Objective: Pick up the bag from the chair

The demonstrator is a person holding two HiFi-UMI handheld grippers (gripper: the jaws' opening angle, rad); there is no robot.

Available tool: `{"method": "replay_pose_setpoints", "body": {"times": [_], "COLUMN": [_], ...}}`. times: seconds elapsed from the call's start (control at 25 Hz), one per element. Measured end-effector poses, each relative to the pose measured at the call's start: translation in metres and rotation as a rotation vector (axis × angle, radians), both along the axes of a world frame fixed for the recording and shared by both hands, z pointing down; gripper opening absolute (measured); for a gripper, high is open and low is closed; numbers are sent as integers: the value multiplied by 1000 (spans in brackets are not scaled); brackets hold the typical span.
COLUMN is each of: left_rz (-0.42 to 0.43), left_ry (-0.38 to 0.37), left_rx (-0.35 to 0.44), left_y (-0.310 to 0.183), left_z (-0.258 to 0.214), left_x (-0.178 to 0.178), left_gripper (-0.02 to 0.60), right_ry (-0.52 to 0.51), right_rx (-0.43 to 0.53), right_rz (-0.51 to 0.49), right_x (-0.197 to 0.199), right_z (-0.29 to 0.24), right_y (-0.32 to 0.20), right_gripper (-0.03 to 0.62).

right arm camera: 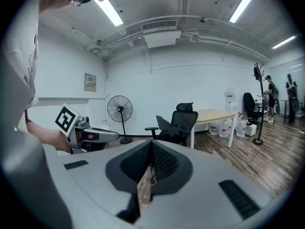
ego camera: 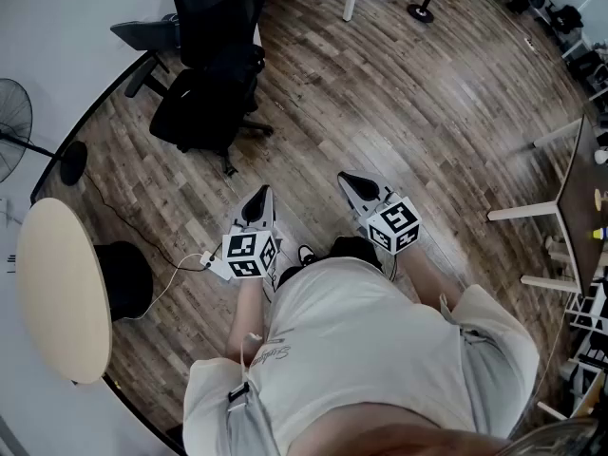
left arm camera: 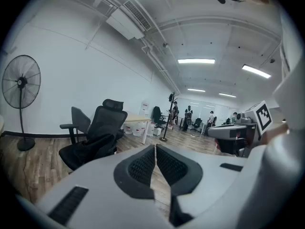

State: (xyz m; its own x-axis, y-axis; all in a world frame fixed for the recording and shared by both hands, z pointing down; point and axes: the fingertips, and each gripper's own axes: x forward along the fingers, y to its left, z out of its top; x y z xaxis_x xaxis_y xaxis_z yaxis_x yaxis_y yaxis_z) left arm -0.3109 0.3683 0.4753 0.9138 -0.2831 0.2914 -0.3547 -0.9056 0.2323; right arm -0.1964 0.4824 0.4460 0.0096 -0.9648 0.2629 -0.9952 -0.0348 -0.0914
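One limp black bag (ego camera: 198,112) drapes the chair (ego camera: 223,12) seat; left tool (ego camera: 259,196) and right tool (ego camera: 350,180) clenched, empty.

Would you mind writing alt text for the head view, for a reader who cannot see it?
Seen from above, a person holds the left gripper and right gripper, both shut, pointing across a wooden floor toward an office chair with a dark bag on it.

At the left, a pedestal fan (left arm camera: 21,82) stands beyond a pale round table (ego camera: 59,288); a white cable (ego camera: 171,272) trails across the wooden floor (ego camera: 408,112).
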Motion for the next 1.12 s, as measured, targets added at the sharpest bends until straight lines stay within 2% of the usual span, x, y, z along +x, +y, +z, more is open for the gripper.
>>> {"method": "replay_pose_setpoints", "body": {"times": [0.32,0.6,0.92,1.12], "left_rz": [32,56,60,61], "left_ry": [32,40,-18,-71], "left_rx": [-8,-28,-105,-87], "left_y": [-10,-6,-12,-31], "left_z": [-7,-5,28,30], "left_x": [7,25,55,89], "left_gripper": [21,21,21,21], "right_ry": [-17,-5,-36,-79], "right_rx": [53,14,-64,-55], "right_rz": [40,62,28,13], "right_x": [7,16,36,76], "right_z": [-15,-12,24,39], "right_y": [-12,1,-8,-36], "right_gripper": [-5,-5,-5,-5]}}
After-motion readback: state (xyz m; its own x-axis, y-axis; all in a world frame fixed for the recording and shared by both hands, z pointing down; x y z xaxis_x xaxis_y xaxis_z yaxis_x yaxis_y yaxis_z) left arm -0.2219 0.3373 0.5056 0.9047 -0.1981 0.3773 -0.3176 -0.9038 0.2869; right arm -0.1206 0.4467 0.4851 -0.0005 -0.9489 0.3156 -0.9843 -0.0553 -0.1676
